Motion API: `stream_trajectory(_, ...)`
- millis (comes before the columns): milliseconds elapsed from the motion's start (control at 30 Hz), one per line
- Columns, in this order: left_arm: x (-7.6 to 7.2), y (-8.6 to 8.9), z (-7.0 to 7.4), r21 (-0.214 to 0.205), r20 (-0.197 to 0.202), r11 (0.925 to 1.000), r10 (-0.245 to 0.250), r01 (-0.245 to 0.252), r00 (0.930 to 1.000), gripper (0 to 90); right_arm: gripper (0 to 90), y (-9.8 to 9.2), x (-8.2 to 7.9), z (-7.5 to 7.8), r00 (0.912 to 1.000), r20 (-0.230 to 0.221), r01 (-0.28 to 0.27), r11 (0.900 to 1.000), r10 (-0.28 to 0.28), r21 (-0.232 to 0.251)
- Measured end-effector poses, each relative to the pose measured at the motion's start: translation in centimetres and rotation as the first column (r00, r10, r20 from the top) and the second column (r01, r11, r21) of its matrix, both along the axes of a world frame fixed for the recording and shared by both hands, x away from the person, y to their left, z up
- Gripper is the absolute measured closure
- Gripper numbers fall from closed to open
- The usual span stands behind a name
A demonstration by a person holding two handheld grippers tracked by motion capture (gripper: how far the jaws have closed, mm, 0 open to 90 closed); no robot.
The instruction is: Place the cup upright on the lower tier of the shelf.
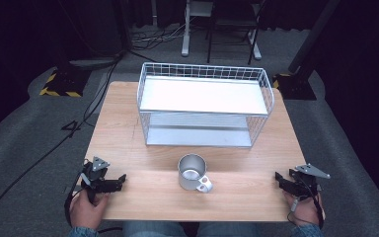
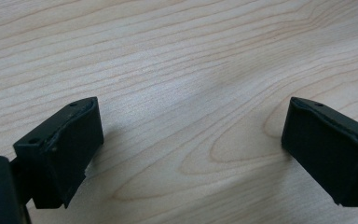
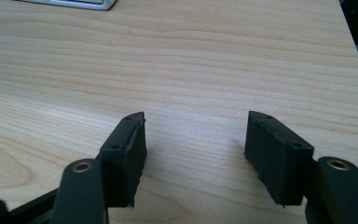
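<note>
A metal mug [image 1: 192, 172] stands upright on the wooden table [image 1: 143, 148], its handle toward the near right. Behind it is a white two-level wire rack [image 1: 205, 103]. My left gripper [image 1: 120, 180] rests at the near left corner, held by a hand, jaws pointing right toward the mug. In the left gripper view my left gripper [image 2: 191, 140] is open wide over bare wood. My right gripper [image 1: 279, 178] sits at the near right corner, pointing left. Its own view shows the right gripper [image 3: 193, 140] open, with only wood between the pads [image 3: 133, 154].
The table's edges lie close to both grippers. A corner of the rack's base [image 3: 74, 3] shows at the top of the right gripper view. Grey carpet, cables and chair legs [image 1: 227, 34] lie beyond the table.
</note>
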State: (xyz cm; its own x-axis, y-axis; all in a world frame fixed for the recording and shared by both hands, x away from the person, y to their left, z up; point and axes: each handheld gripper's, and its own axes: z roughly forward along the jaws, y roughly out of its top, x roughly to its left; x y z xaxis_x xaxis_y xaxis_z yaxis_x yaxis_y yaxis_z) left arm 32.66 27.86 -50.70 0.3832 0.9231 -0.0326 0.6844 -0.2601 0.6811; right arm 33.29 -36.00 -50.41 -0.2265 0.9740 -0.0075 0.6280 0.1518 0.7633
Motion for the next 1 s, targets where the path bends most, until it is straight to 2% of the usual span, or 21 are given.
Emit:
stream_trajectory(800,0.00,0.00,0.01,0.000,0.000,1.0000,0.000,0.000,1.0000,5.8,42.4,0.00,-0.04,0.02,1.0000,0.003,-0.002,1.0000,0.002,0.003)
stream_trajectory(933,0.00,0.00,0.01,0.001,-0.001,1.0000,0.001,-0.001,1.0000,5.8,44.1,0.15,-0.09,0.38,0.9999,-0.013,-0.008,1.0000,0.008,0.005)
stream_trajectory(1000,0.00,0.00,0.01,0.000,0.000,1.0000,0.000,0.000,1.0000,5.7,45.1,0.32,-0.29,0.89,0.9999,0.005,-0.011,0.9997,0.011,0.020)
